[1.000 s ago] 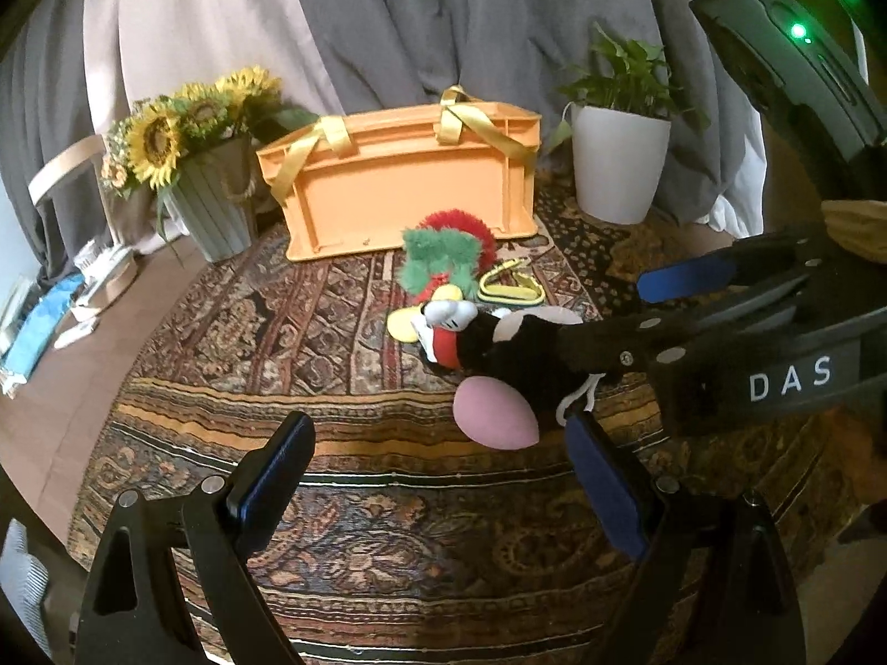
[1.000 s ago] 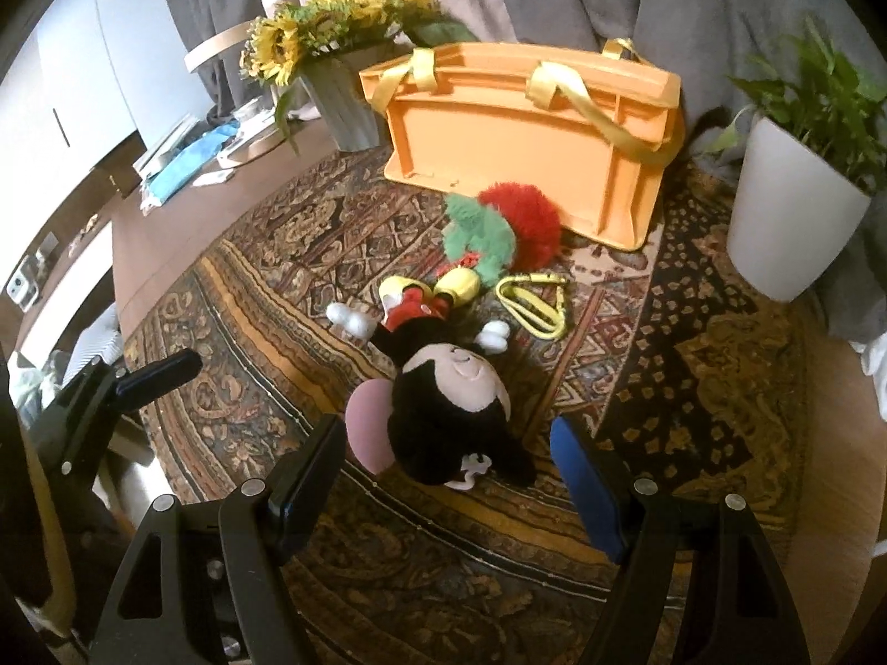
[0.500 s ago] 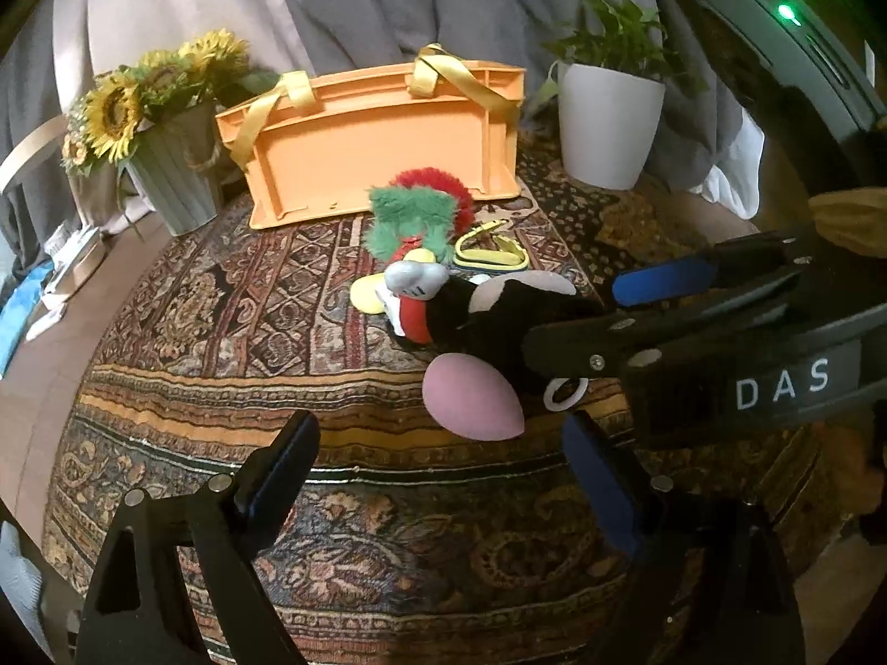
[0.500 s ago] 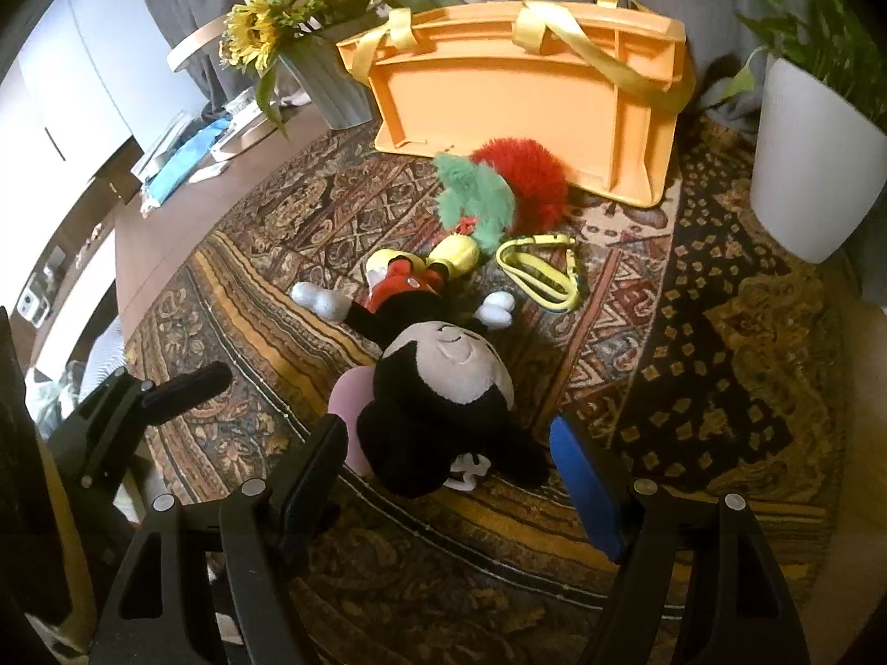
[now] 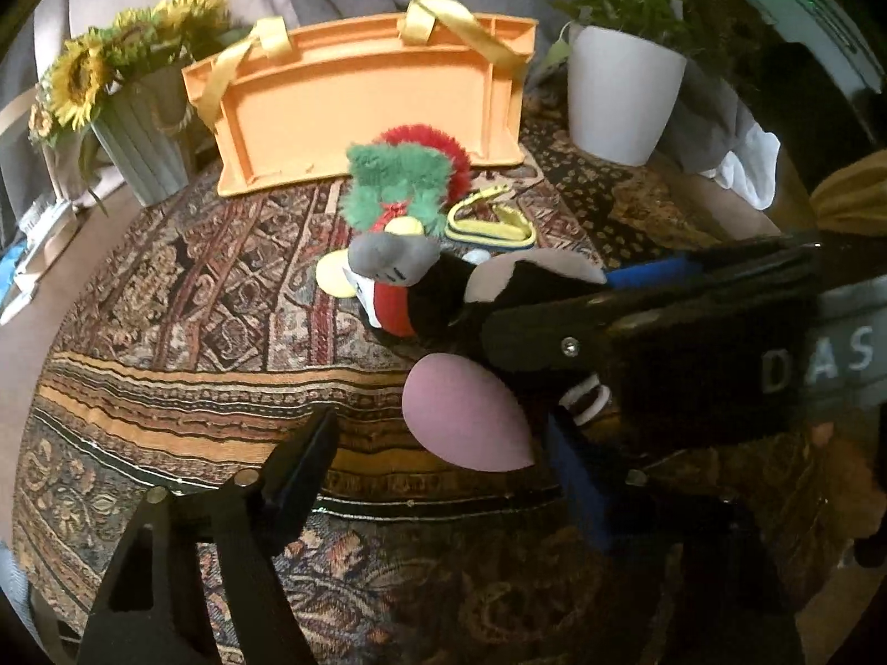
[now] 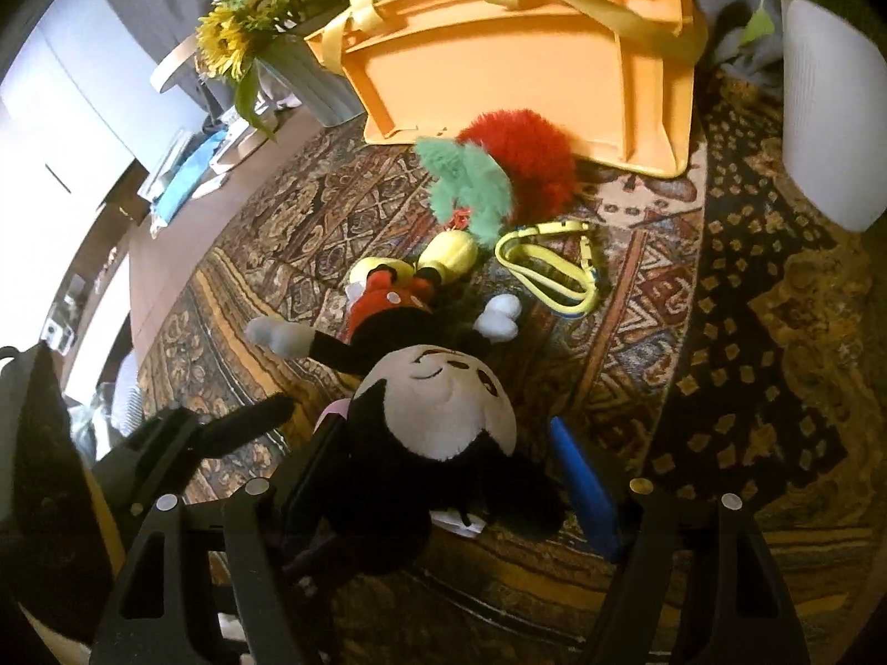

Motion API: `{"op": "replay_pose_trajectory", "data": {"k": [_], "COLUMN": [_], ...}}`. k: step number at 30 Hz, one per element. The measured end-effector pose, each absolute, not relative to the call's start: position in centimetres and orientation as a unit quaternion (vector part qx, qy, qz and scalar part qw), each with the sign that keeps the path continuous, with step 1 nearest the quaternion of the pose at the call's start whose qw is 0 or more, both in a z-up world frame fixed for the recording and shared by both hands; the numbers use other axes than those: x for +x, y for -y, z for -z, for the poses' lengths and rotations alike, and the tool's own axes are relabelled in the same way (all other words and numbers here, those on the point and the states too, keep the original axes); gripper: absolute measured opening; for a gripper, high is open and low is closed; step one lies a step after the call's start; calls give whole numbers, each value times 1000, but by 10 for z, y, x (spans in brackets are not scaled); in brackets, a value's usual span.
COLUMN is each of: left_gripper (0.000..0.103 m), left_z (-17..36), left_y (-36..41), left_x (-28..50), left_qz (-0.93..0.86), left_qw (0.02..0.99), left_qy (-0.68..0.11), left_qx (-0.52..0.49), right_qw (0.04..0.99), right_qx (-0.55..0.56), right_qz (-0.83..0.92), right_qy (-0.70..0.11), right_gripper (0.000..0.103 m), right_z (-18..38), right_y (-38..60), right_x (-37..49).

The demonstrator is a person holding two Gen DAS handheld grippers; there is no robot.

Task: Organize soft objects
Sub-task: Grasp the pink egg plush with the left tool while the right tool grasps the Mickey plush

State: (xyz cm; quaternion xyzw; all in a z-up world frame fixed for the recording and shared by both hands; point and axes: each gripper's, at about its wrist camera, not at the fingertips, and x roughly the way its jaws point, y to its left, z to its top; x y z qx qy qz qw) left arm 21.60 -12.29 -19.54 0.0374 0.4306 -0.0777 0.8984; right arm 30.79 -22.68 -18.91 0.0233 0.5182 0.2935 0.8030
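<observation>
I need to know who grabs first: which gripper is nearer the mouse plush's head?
Right. The right gripper straddles the mouse plush head, fingers closing. The left gripper sits beside its pink ear, closing too.

The left hand-held gripper (image 5: pixel 443 471) points steeply downward, its dark left finger (image 5: pixel 299 465) at lower centre of its own view and its blue-padded right finger (image 5: pixel 576 487) to the right; its jaws are closing, and the pads press on nothing. The right hand-held gripper (image 6: pixel 443 476) also tilts steeply down, jaws closing, with the mouse plush (image 6: pixel 432 432) between its fingers; whether the pads already press on it cannot be told. In the left wrist view the right hand-held gripper (image 5: pixel 554 299) reaches in from the right edge.
</observation>
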Motion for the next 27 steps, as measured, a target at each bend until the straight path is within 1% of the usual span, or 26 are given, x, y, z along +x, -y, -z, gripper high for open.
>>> {"op": "replay_pose_trajectory", "data": {"k": [2,9,12,14,22,27], "left_gripper": [70,62,56,46,44,44], "left_z": [200,206,207,207,206,202], "left_y": [122,122,125,126,128,117], "left_x": [221,229,232,233,232,221], "left_qz": [78,85,92,97,98,75], "left_qw": [895,889,889,889,891,895], "left_qy": [-438,-449,-449,-447,-442,-439], "left_qx": [33,20,20,23,33,34], "right_qw": [795,794,796,796,804,813], "right_qx": [38,52,61,65,61,37], "right_qz": [-304,-311,-310,-311,-303,-298], "right_qy": [-523,-520,-516,-515,-507,-499], "right_gripper": [65,62,62,61,60,60], "right_z": [193,195,195,195,193,192], "right_y": [227,229,231,232,236,230], "right_x": [310,311,312,312,306,300]}}
